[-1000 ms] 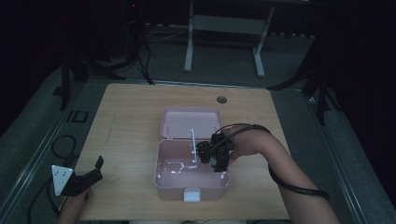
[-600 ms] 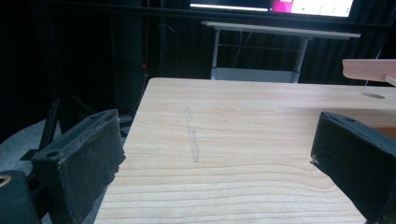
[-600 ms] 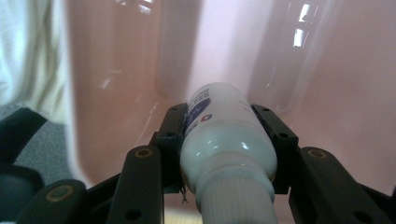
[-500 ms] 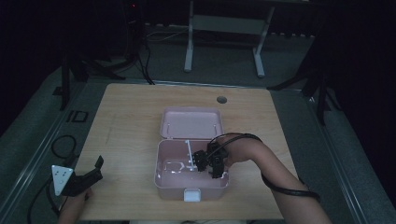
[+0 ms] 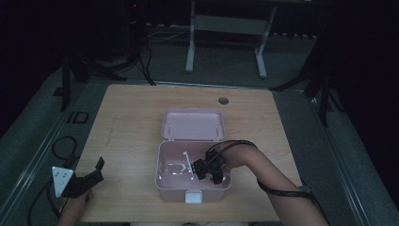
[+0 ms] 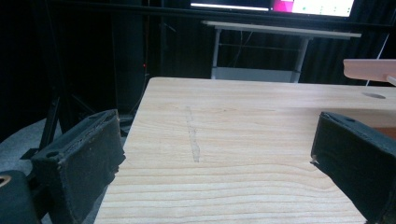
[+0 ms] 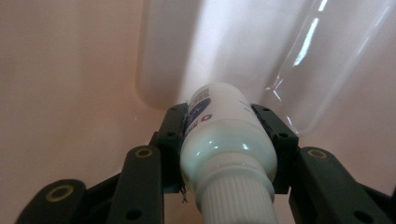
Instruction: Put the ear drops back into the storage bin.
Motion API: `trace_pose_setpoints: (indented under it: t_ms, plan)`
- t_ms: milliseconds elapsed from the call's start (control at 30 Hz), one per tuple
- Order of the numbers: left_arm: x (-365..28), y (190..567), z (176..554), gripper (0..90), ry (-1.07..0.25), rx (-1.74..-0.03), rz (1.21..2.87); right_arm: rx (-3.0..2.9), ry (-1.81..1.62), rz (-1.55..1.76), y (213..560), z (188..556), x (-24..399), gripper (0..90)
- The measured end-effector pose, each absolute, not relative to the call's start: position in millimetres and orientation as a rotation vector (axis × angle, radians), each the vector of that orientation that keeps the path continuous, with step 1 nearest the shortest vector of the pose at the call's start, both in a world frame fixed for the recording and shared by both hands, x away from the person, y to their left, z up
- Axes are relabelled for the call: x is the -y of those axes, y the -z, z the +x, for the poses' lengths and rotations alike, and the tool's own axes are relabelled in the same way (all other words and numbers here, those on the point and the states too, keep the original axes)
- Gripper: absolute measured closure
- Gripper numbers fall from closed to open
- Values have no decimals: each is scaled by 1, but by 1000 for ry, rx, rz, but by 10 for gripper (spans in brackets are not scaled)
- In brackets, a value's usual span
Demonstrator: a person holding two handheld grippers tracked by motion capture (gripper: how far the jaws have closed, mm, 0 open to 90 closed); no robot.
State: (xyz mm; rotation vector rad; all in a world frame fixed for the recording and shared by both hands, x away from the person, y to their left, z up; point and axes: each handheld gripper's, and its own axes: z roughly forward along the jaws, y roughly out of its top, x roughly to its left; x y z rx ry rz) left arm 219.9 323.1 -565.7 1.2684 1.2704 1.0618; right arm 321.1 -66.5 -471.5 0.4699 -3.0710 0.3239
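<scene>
Right gripper [image 5: 200,170] sank into pink box [image 5: 162,181] (clamping white bottle [image 7: 224,140]).

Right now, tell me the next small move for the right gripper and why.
Probably lower a touch more and set the white bottle on the floor of the open pink box, then release. The right gripper is shut on the bottle, already down inside the box with the pink wall close ahead. The left gripper sits open over bare table.

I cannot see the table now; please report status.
Right gripper shut on white bottle, inside pink box. Left gripper open, over bare table. Nothing in the way.
</scene>
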Motion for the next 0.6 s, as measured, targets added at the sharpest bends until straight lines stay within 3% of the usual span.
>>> trace_pose_setpoints:
  t_ms: [600]
  plan:
    - [-323, 566, 220, 24, -1061, -1270, 1270, 3065, -369, 480, 490, 319, 64, 587]
